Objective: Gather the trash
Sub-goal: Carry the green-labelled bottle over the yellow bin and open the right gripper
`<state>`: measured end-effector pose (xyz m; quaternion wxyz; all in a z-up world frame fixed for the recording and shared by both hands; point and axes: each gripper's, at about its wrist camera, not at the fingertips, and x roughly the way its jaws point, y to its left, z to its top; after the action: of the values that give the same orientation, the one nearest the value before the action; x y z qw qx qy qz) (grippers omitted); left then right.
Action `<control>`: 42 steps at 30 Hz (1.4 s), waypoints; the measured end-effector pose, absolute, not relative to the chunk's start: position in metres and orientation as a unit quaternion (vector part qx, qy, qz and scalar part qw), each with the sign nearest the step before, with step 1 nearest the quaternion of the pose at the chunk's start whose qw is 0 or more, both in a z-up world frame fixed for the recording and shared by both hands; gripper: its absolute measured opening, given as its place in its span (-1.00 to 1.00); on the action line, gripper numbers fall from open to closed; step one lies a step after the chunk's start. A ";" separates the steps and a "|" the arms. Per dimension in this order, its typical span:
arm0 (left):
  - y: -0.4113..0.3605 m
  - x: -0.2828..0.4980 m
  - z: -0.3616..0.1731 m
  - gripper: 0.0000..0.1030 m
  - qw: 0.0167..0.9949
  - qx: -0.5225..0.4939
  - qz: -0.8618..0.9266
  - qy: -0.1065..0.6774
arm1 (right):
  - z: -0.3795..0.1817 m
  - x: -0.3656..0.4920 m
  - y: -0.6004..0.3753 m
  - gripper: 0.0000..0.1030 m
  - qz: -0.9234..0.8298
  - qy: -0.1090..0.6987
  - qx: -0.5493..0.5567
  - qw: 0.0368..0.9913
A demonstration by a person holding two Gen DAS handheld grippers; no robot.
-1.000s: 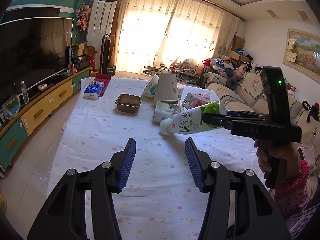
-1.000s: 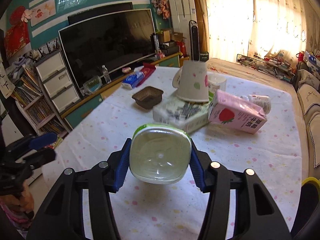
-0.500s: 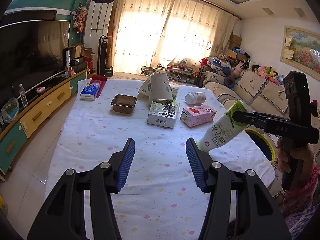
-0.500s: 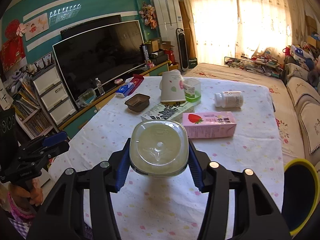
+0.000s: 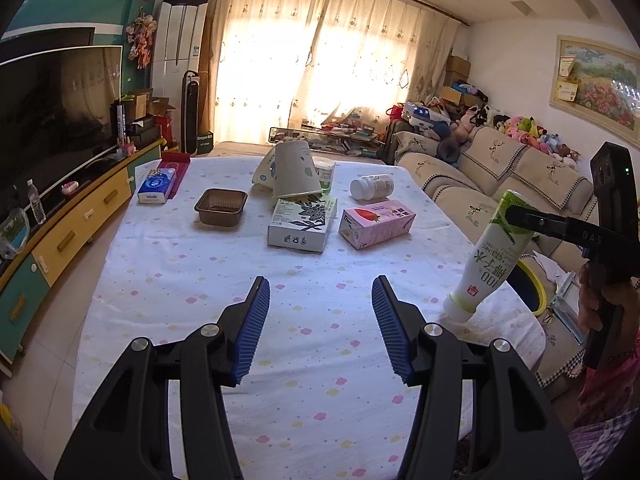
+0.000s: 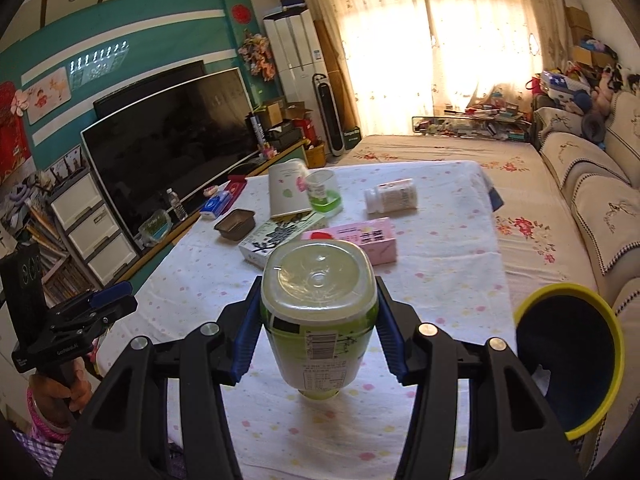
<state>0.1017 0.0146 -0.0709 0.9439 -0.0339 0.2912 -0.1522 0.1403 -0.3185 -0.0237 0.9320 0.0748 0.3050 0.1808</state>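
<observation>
My right gripper (image 6: 318, 330) is clamped on the green drink bottle (image 6: 318, 316), blue pads pressing both flanks near its base; base faces my camera, cap hangs away and down, so the long axis runs steeply downward with a slight tilt, cap end lowest. From the left view the bottle (image 5: 488, 256) hangs over the table's right edge, base up by the jaws, neck toward the cloth. The relation that counts: the yellow-rimmed bin (image 6: 568, 364) sits just right of the bottle and lower, off the table edge, mouth tipped toward me; right hand is far nearer to it than left. I judge the next move as a short sideways carry to the right, then release cap-first. My left gripper (image 5: 320, 328) is unclenched, nothing between its pads, hovering over bare tablecloth (image 5: 200, 280). Farther ahead of it: white printed box (image 5: 302, 222), pink strawberry carton (image 5: 376, 224) lying flat, brown tray (image 5: 221, 207), white pill bottle (image 5: 372, 187) on its side, tipped paper cup (image 5: 294, 174), all well apart from both grippers
</observation>
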 end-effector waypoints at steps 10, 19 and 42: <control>-0.019 0.121 -0.070 0.03 0.936 -0.015 -0.181 0.301 | -0.022 0.132 -0.404 -0.03 0.087 0.281 0.121 0.948; -0.050 0.146 -0.078 0.03 0.926 -0.004 -0.207 0.315 | -0.043 0.137 -0.488 -0.03 -0.075 0.278 0.127 0.949; -0.098 0.228 -0.095 0.03 0.899 0.075 -0.252 0.350 | -0.117 0.176 -0.529 -0.01 -0.116 0.348 0.157 0.917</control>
<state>0.2285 -0.0979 -0.0950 0.8991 0.0753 0.3501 -0.2517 0.1756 -0.5285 -0.1169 0.9170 0.1573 0.3478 -0.1157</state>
